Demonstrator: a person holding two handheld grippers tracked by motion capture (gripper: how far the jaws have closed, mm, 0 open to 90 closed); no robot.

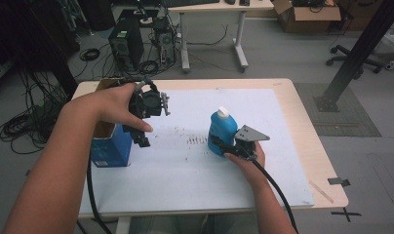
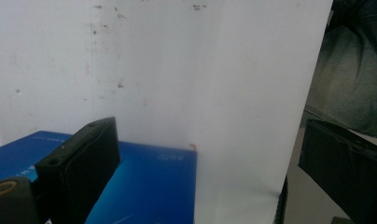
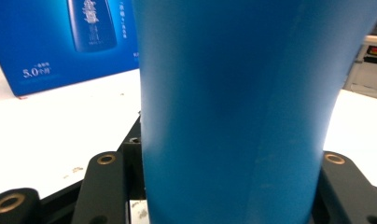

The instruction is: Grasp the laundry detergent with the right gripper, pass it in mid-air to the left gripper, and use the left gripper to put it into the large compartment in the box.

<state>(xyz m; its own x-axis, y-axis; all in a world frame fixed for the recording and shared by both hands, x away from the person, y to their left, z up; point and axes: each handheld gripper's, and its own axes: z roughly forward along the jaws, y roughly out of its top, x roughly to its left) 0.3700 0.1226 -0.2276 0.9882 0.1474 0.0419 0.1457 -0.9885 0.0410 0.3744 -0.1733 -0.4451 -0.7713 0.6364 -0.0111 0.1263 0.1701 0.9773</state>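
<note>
The blue bottle with the white cap stands upright on the white sheet that covers the table, a bit right of the middle; the right gripper comes at it from the person's side and its 2 black jaws are closed on the lower part of the bottle, 1 on each side; in the right gripper view the bottle stands big and blue between the jaws and its sides touch both of them; the right hand holds that gripper low, close to the sheet, and a black cable runs back from it toward the table's near edge.

The left gripper is held up above the table by the left hand, well apart from the bottle; it points down, near the blue box at the left side of the sheet; the box top is open; in the left gripper view its 2 jaws stand wide apart with nothing between them; below them are the top of the blue box and the white sheet.

Small dark specks mark the sheet between the box and the bottle; behind the table, on the floor, stand 2 computer towers with many cables.
</note>
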